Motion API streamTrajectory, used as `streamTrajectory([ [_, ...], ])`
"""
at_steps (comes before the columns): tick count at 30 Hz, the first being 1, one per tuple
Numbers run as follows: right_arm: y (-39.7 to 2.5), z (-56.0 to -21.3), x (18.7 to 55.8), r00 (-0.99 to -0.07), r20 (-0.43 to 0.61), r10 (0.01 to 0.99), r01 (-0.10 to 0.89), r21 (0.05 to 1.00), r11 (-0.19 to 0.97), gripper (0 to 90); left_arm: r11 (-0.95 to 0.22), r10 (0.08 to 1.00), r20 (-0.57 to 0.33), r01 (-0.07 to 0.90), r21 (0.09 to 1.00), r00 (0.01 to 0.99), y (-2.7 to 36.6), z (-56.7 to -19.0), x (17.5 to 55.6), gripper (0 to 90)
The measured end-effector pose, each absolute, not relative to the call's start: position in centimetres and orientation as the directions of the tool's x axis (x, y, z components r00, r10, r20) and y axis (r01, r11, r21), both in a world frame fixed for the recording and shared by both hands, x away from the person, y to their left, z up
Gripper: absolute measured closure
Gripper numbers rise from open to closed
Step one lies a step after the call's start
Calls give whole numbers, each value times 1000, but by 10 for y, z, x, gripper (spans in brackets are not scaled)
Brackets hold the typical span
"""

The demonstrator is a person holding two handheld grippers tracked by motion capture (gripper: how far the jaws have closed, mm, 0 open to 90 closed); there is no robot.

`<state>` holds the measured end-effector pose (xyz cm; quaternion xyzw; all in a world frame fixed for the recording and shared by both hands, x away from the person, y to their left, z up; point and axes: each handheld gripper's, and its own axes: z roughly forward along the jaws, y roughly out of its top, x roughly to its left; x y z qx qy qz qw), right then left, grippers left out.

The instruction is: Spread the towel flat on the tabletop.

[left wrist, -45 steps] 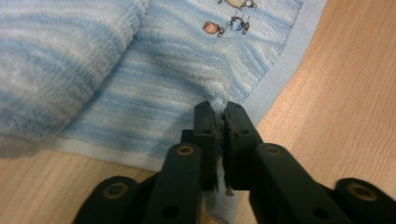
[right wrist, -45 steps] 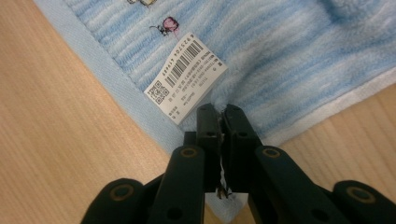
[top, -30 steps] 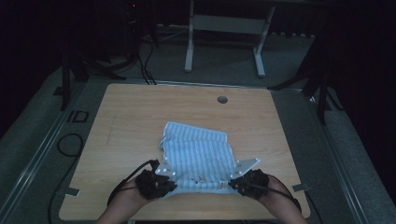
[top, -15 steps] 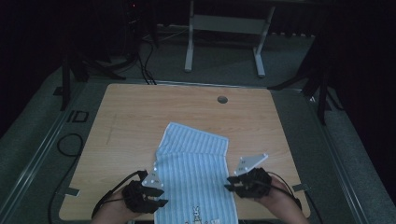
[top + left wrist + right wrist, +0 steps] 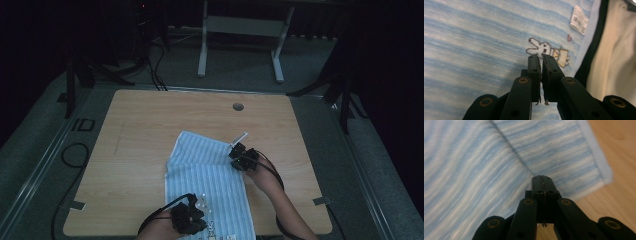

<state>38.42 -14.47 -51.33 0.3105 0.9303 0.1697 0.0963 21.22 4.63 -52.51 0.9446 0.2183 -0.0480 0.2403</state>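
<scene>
Both grippers were black, the left gripper [image 5: 189, 219] and the right gripper [image 5: 243, 158] each trailing a thin black cable that looped back along the person's bare forearm (no sleeve was visible on either arm). A pale grey three-cornered plate [image 5: 239, 138] stood on top of the right one. In the gripper views each tool showed two flat black jaws on angular black link arms, pinned with brass-coloured round rivets [image 5: 523, 80] [image 5: 530, 201] and smaller dark screw holes lower down.

A dim lab or recording studio. The wooden worktop [image 5: 150, 125] with a cable hole [image 5: 238, 106] stands on grey carpet, ringed by black stands [image 5: 75, 75] and trailing cables [image 5: 155, 70]. A white metal frame [image 5: 240, 45] stands behind it.
</scene>
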Motion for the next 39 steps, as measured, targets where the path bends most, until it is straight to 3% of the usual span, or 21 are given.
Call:
streamTrajectory([
  [7,-142,-523,406,-773,-74,630,577,330,747,900,-789,386,-217,443,427,897,48,-532,215,857],
  [31,-147,-522,480,-674,-99,732,679,308,667,900,-823,313,-261,398,406,913,44,-533,207,845],
  [39,-144,-506,454,-686,-31,727,670,362,648,888,-769,360,-247,436,467,900,57,-512,219,831],
])
